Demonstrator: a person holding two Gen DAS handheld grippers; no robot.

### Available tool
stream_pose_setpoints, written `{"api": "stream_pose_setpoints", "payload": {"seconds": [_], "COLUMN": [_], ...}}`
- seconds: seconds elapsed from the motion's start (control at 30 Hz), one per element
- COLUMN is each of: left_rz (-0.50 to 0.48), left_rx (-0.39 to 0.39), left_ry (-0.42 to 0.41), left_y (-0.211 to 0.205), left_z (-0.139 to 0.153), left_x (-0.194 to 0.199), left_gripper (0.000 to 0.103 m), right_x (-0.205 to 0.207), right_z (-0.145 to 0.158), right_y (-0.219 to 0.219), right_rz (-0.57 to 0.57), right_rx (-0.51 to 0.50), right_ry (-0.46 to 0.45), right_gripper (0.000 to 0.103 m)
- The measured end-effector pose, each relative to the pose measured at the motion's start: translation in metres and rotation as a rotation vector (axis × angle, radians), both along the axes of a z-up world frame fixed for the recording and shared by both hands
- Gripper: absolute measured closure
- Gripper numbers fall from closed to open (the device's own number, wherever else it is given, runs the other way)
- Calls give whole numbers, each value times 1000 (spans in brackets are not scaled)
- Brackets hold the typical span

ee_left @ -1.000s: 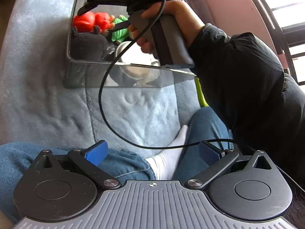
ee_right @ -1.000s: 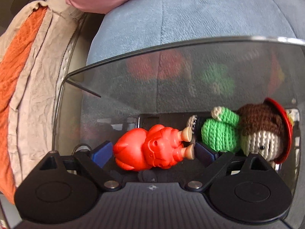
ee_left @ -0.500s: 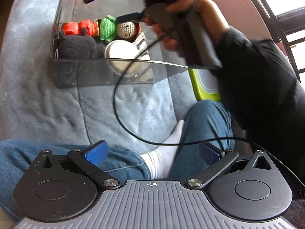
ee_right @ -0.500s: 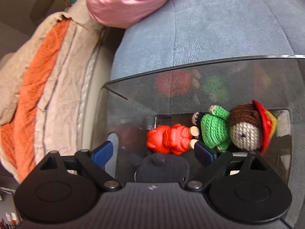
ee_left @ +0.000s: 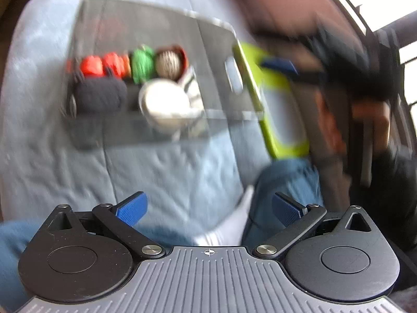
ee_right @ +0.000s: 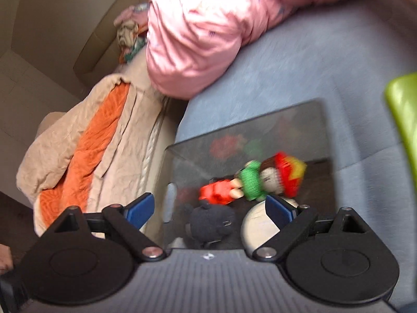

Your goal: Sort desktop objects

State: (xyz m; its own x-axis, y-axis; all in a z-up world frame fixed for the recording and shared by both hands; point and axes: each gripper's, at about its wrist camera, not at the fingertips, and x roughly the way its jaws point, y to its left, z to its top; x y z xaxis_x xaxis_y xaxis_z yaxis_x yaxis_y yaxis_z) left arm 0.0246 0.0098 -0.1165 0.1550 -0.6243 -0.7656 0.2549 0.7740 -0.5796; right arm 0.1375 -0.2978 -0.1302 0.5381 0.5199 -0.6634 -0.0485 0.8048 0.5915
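Observation:
A clear plastic box [ee_left: 224,127] [ee_right: 182,156] sits on a blue blanket. In it lie a red toy figure [ee_left: 101,64] [ee_right: 216,191], a crocheted doll in green with a red hat [ee_left: 156,62] [ee_right: 268,177], a dark plush [ee_left: 100,95] [ee_right: 211,221] and a white round object [ee_left: 165,101] [ee_right: 258,227]. My left gripper [ee_left: 208,208] is open and empty, low over the blanket and my legs. My right gripper [ee_right: 208,208] is open and empty, raised above the box's near side; it shows blurred at the right of the left wrist view [ee_left: 278,65].
A lime-green lid [ee_left: 273,112] [ee_right: 404,120] stands beside the box on the right. A pink pillow [ee_right: 208,31] and a beige and orange cloth [ee_right: 91,140] lie beyond the box. My jeans-clad legs and white sock [ee_left: 229,224] are near the left gripper.
My right gripper has pulled up and back out of the box, to the right, leaving the red figure and doll inside. The left wrist view has tilted up and blurred.

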Motion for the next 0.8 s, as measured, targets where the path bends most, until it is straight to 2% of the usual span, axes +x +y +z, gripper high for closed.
{"api": "stream_pose_setpoints", "payload": {"seconds": [0.07, 0.17, 0.2, 0.3, 0.57, 0.67, 0.8], "left_rz": [45, 110, 132, 198, 367, 361, 351], "left_rx": [-33, -67, -78, -112, -200, -202, -237], "left_ry": [-7, -1, 1, 6, 25, 65, 104], "left_y": [14, 32, 37, 55, 99, 92, 82], "left_z": [-3, -13, -16, -25, -52, -69, -86], "left_x": [15, 39, 47, 72, 136, 152, 169], "left_gripper": [0, 0, 0, 0, 0, 0, 0], "right_x": [-11, -24, -27, -28, -11, 3, 16], "right_z": [7, 5, 2, -16, -69, -84, -99], "right_y": [-18, -49, -58, -86, -109, -106, -104], "right_rz": [-18, -46, -59, -106, -150, -132, -142], "right_rx": [-44, -25, -11, 36, 108, 135, 157], "right_ry": [-49, -68, -62, -18, 47, 66, 89], "right_gripper": [10, 10, 13, 30, 33, 38, 39]}}
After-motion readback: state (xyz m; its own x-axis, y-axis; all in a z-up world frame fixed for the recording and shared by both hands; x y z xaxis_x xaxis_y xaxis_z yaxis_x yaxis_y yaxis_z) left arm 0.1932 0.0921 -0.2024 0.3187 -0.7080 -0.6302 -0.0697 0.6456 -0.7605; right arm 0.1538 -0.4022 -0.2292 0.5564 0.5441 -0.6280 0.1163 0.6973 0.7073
